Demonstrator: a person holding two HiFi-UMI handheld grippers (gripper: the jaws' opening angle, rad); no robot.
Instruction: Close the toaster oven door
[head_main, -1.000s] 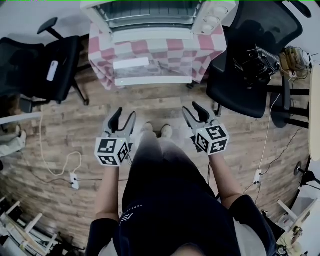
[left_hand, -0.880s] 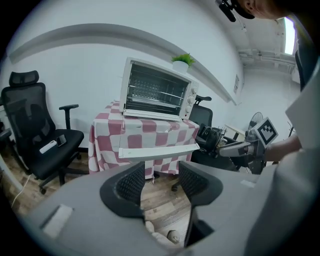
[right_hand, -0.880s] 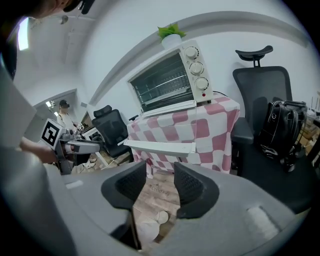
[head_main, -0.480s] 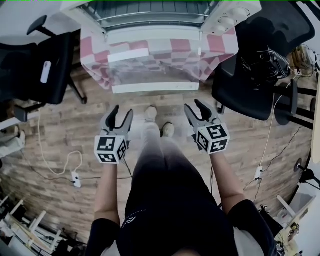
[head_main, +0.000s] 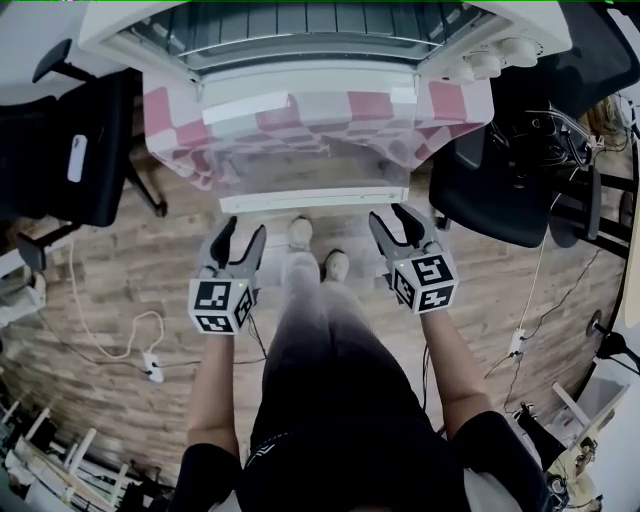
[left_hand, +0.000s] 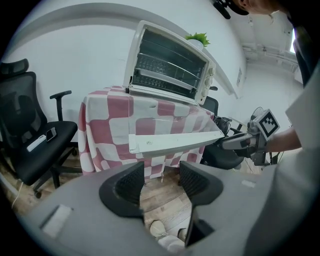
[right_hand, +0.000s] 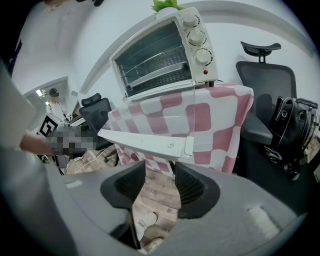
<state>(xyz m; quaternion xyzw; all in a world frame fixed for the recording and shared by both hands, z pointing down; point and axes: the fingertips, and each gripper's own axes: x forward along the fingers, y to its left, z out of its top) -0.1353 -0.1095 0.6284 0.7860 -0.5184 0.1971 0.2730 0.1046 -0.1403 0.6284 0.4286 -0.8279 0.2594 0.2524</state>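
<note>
A white toaster oven (head_main: 320, 30) stands on a table draped in a pink-and-white checked cloth (head_main: 450, 105). Its glass door (head_main: 310, 150) hangs open, folded down flat, with the white handle bar (head_main: 315, 198) along the near edge. My left gripper (head_main: 242, 228) is open just short of the bar's left end, with nothing between its jaws (left_hand: 161, 177). My right gripper (head_main: 391, 215) is open near the bar's right end and apart from it. Its jaws (right_hand: 160, 182) have just been opening a little, with nothing between them. In both gripper views the door (right_hand: 145, 140) hangs above the fingertips.
Black office chairs flank the table: one at the left (head_main: 70, 150) with a phone (head_main: 76, 158) on its seat, one at the right (head_main: 500, 190) beside a dark bag (right_hand: 295, 130). Cables and a power strip (head_main: 150, 365) lie on the wood floor. The person's feet (head_main: 315, 250) are below the door.
The person has stepped closer, so the oven and its open door fill more of the head view. Both grippers now sit right at the door's near edge, lower than before.
</note>
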